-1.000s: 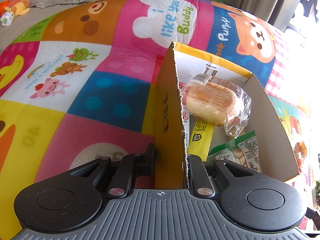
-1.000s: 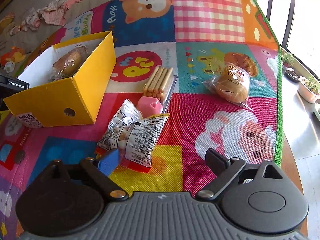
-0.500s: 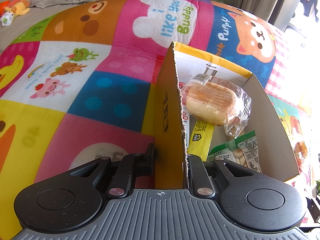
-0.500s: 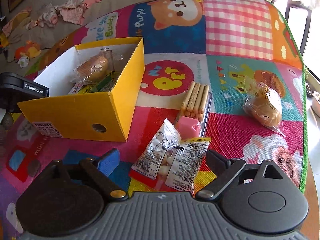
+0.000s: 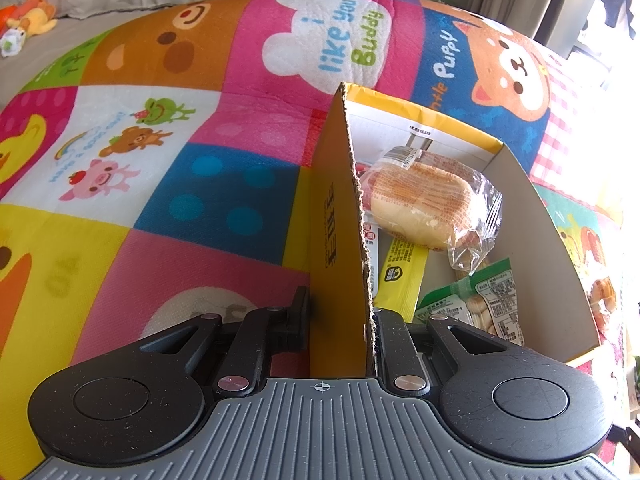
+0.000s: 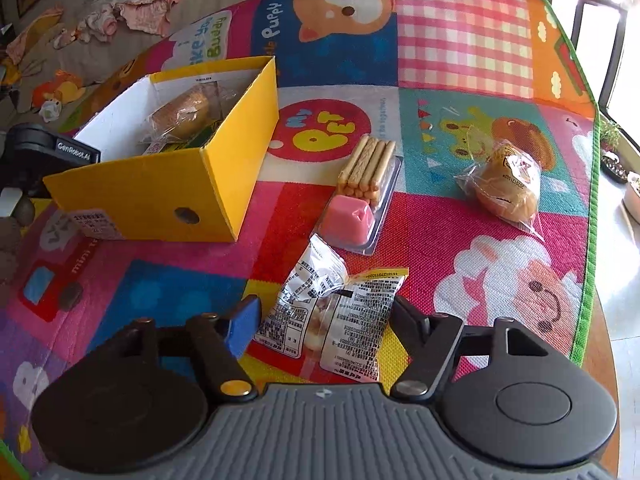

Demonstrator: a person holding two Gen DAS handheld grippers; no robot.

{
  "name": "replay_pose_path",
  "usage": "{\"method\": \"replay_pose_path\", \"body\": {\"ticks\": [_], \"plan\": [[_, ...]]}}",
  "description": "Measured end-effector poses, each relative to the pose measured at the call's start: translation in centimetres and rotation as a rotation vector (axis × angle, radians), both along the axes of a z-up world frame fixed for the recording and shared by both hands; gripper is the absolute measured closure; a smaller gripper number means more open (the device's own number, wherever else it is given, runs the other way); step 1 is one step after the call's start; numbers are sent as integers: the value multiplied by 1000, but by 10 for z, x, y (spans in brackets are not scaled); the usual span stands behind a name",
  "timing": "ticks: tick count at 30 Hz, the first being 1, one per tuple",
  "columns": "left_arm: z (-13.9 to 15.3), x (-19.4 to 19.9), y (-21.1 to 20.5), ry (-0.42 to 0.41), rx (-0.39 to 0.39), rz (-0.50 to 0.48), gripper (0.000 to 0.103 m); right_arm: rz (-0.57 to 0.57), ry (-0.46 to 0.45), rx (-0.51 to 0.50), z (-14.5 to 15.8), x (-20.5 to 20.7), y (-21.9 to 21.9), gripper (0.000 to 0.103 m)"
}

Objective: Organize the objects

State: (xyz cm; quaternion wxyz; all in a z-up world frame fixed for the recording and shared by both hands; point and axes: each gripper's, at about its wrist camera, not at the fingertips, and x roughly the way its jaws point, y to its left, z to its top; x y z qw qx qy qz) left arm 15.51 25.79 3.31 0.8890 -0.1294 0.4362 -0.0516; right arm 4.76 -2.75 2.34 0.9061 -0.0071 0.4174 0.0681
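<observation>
My left gripper [image 5: 340, 308] is shut on the near side wall of the yellow cardboard box [image 5: 336, 200], one finger outside and one inside. Inside the box lie a wrapped bun [image 5: 424, 204], a yellow sachet [image 5: 400, 276] and a green snack packet [image 5: 480, 300]. In the right wrist view the box [image 6: 160, 196] sits at the left on the play mat. My right gripper [image 6: 324, 316] straddles a printed snack packet [image 6: 320, 292] that lies flat on the mat. Its jaws are closing, and the pads stand at the packet's edges without squeezing it.
Beyond the packet lie a clear tray of biscuit sticks with a pink jelly cup [image 6: 364, 184] and a wrapped bun [image 6: 508, 188]. The mat's green edge [image 6: 592, 240] runs down the right, with floor past it. Clothes and toys [image 6: 132, 16] are scattered at the far left.
My right gripper has come down over the snack packet, so that it now sits between the fingers, and its jaws have narrowed. My left gripper and the box have not moved.
</observation>
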Motion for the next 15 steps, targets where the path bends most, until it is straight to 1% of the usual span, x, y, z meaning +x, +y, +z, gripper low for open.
{"method": "replay_pose_path", "body": {"ticks": [4,7,9,12,15], "plan": [[0,0,0,-1,0,0,86,57,50,20,5,-16,-3,33],[0,0,-1,0,2,-2,86,88,99,87,12,-23,-6,43],[1,0,-1,1,9,-8,86,114,104,131,22,-27,-7,44],[1,1,-3,6,22,-21,86,144,27,123,50,-33,-4,45],[2,2,-4,10,33,-29,86,174,-71,112,86,-33,0,45]]}}
